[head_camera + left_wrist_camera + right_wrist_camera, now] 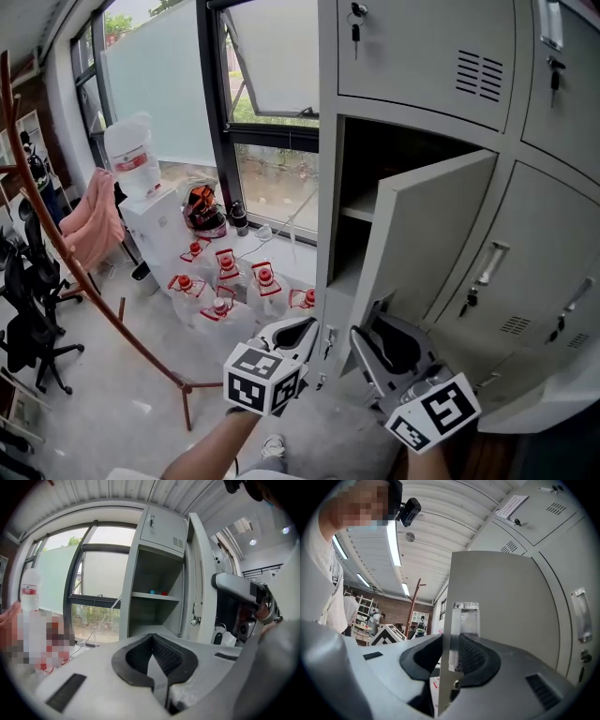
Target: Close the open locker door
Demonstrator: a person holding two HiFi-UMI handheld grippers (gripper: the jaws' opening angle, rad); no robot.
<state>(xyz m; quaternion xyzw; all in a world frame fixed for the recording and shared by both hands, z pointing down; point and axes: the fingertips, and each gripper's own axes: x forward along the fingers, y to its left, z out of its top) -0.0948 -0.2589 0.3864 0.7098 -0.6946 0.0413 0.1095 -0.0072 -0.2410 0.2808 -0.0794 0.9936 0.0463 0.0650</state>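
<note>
Your right claw (452,654) is clamped on the edge of the locker door (424,234), which stands half open, swung out from its compartment. Your left claw (157,663) is closed on nothing, just beside it.

A tall window (267,141) in a dark frame fills the far wall, with one sash tilted open at the top and greenery outside; daylight comes in through it. To its left is a frosted pane (159,80). Below, on the pale grey floor (112,384), stand clear water jugs (230,281) with red caps, beside a white water dispenser (141,178) carrying a bottle. A reddish wooden coat stand (66,239) leans across the left, a pink cloth (96,223) hanging near it, and a black office chair (33,323) stands at the edge. The right gripper view shows a ribbed ceiling (436,513) with tube lights (393,541) and a brick wall (396,609) with white shelves (363,609)
</note>
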